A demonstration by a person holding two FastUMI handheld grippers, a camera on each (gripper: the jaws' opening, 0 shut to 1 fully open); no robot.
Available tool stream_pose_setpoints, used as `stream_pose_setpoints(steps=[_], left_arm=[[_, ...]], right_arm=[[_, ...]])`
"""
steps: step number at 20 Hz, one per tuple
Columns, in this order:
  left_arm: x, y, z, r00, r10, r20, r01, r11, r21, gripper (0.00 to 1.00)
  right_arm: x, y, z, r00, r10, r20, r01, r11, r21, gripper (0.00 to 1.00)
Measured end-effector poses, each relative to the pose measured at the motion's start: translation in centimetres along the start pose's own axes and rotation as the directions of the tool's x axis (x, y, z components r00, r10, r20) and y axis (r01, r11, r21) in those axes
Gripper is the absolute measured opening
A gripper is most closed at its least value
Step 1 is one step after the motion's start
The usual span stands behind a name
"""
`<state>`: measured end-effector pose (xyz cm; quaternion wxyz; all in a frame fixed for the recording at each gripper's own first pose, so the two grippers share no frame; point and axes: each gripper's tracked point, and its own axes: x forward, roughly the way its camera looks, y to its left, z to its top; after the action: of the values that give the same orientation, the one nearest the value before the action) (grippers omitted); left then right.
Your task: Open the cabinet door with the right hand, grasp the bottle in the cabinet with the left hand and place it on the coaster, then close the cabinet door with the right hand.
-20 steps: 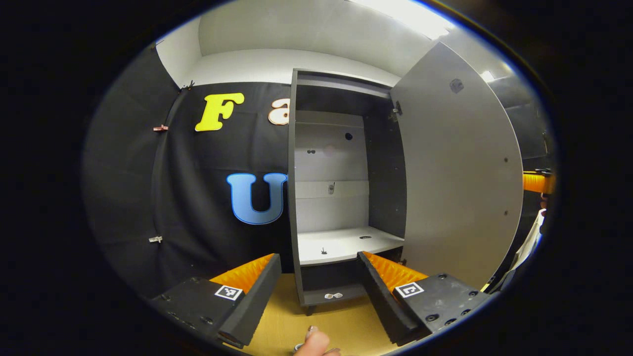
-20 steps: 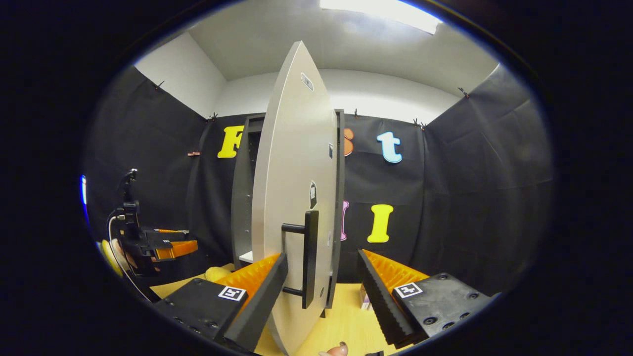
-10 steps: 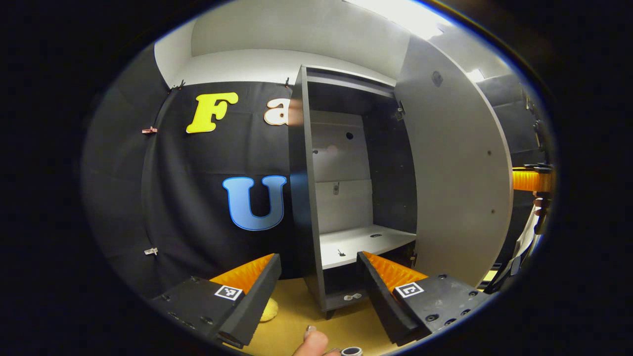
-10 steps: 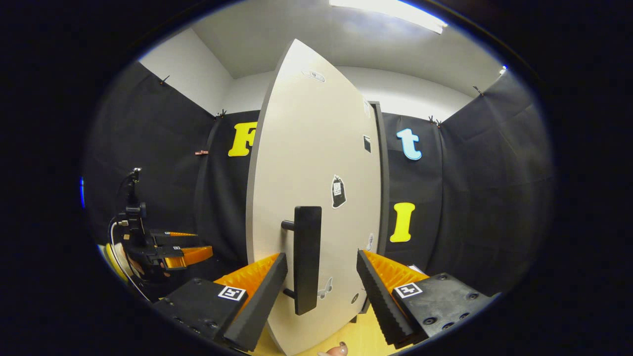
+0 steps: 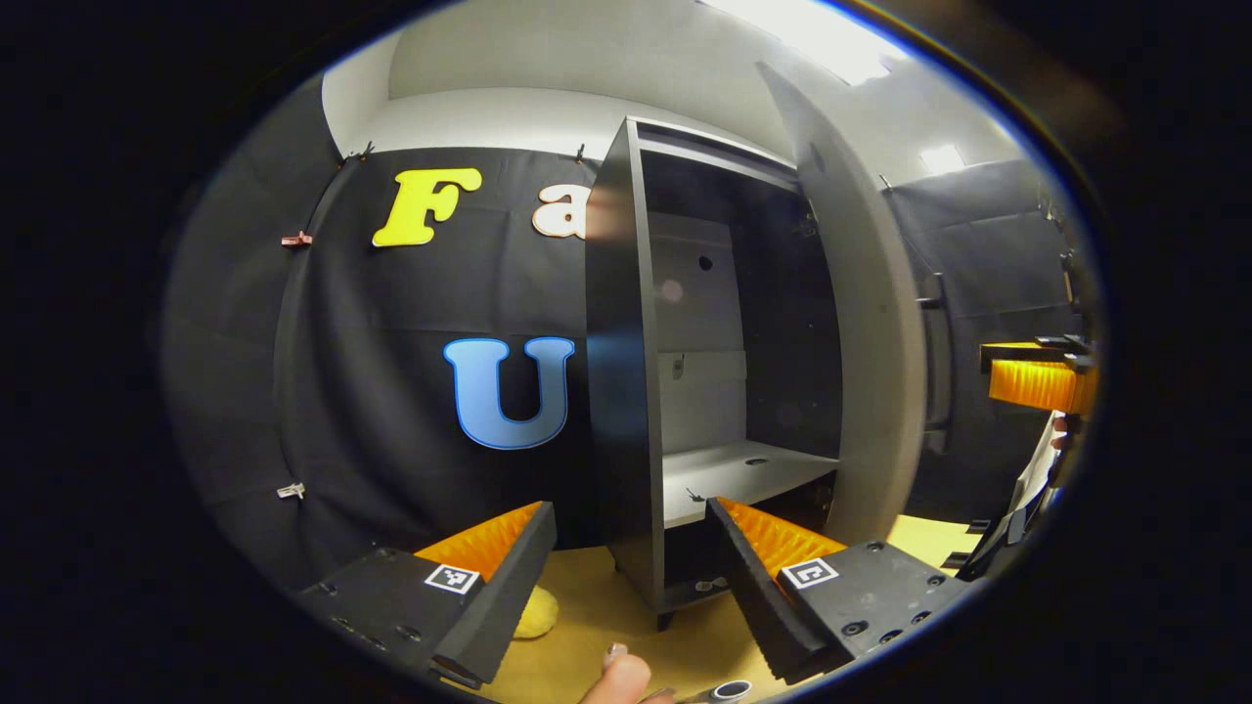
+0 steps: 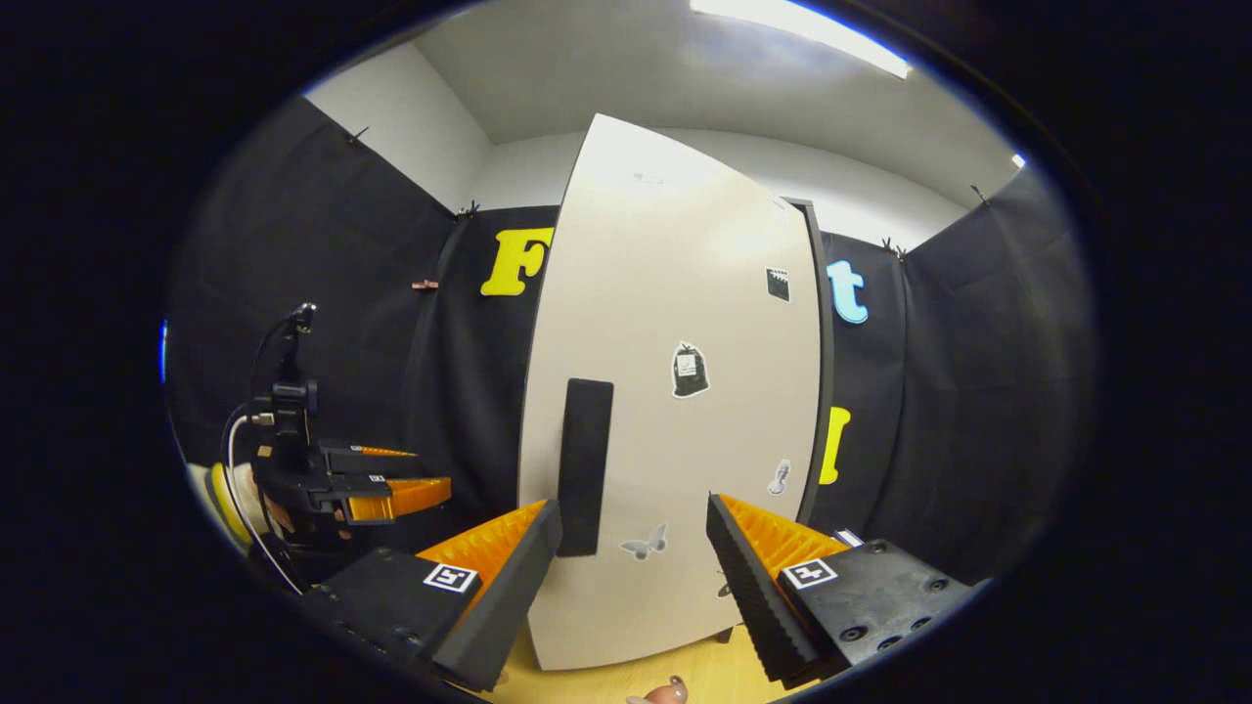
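Left claw (image 5: 631, 548) is held wide open, gripping nothing, before the cabinet (image 5: 626, 391). Bottle (image 5: 729, 690) mouth is seen at 6 o'clock on the worktop (image 5: 587, 606). Right claw (image 6: 634, 548) is spread open, unloaded, facing the nearly closed cabinet door (image 6: 685, 430); handle (image 6: 584, 467) at 9 o'clock.

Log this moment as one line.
phase: door closing | grey cabinet door: partly open | right claw: open, off handle | left claw: open, empty
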<state>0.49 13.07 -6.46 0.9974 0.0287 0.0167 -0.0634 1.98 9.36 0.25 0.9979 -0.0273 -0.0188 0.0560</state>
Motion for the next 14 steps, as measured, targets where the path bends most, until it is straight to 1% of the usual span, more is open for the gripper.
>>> stream_pose_setpoints(steps=[1, 2, 4, 5, 6, 7, 8, 9, 11, 14], left_arm=[[-0.2, -0.2, 0.0, 1.0, -0.004, 0.004, 0.004, 1.0, 0.0, 0.96], [-0.3, -0.3, 0.3, 1.0, -0.006, 0.01, 0.006, 1.0, -0.002, 0.99], [-0.5, -0.8, 1.1, 1.0, -0.009, 0.03, 0.009, 1.0, -0.014, 0.99], [-0.5, -1.4, 1.4, 0.999, -0.006, 0.037, 0.006, 1.0, -0.019, 0.96], [-0.7, -1.8, 1.7, 0.999, 0.007, 0.039, -0.006, 1.0, -0.021, 0.99], [-0.9, -2.1, 1.7, 0.999, 0.024, 0.035, -0.024, 0.999, -0.025, 0.96], [-1.2, -2.5, 1.8, 0.999, 0.038, 0.034, -0.037, 0.999, -0.034, 0.96], [-1.2, -3.2, 2.0, 0.998, 0.048, 0.037, -0.046, 0.998, -0.043, 0.96], [-1.8, -4.2, 2.2, 0.997, 0.074, 0.036, -0.073, 0.996, -0.046, 0.96], [-2.4, -5.7, 2.7, 0.992, 0.12, 0.038, -0.119, 0.992, -0.042, 0.96]], right_arm=[[-0.1, -0.7, -0.6, 1.0, -0.024, -0.017, 0.024, 1.0, -0.008, 0.97], [-0.3, -1.4, -1.1, 0.998, -0.051, -0.037, 0.05, 0.999, -0.01, 0.97], [-0.5, -2.3, -0.8, 0.997, -0.075, -0.034, 0.075, 0.997, 0.0, 0.97], [-0.5, -2.7, -0.2, 0.997, -0.077, -0.019, 0.077, 0.997, 0.009, 0.97], [-0.5, -3.1, 0.0, 0.997, -0.071, -0.014, 0.071, 0.997, 0.019, 0.97], [-0.6, -3.4, -0.2, 0.998, -0.057, -0.023, 0.057, 0.998, 0.029, 0.97], [-0.7, -3.4, -0.6, 0.999, -0.023, -0.045, 0.024, 0.999, 0.04, 0.97], [-0.7, -3.7, -1.0, 0.998, -0.006, -0.062, 0.009, 0.999, 0.049, 0.97], [-0.6, -5.9, -1.4, 0.997, -0.037, -0.068, 0.04, 0.998, 0.053, 0.95], [-0.4, -7.4, -1.3, 0.998, -0.02, -0.054, 0.023, 0.999, 0.045, 0.95]])
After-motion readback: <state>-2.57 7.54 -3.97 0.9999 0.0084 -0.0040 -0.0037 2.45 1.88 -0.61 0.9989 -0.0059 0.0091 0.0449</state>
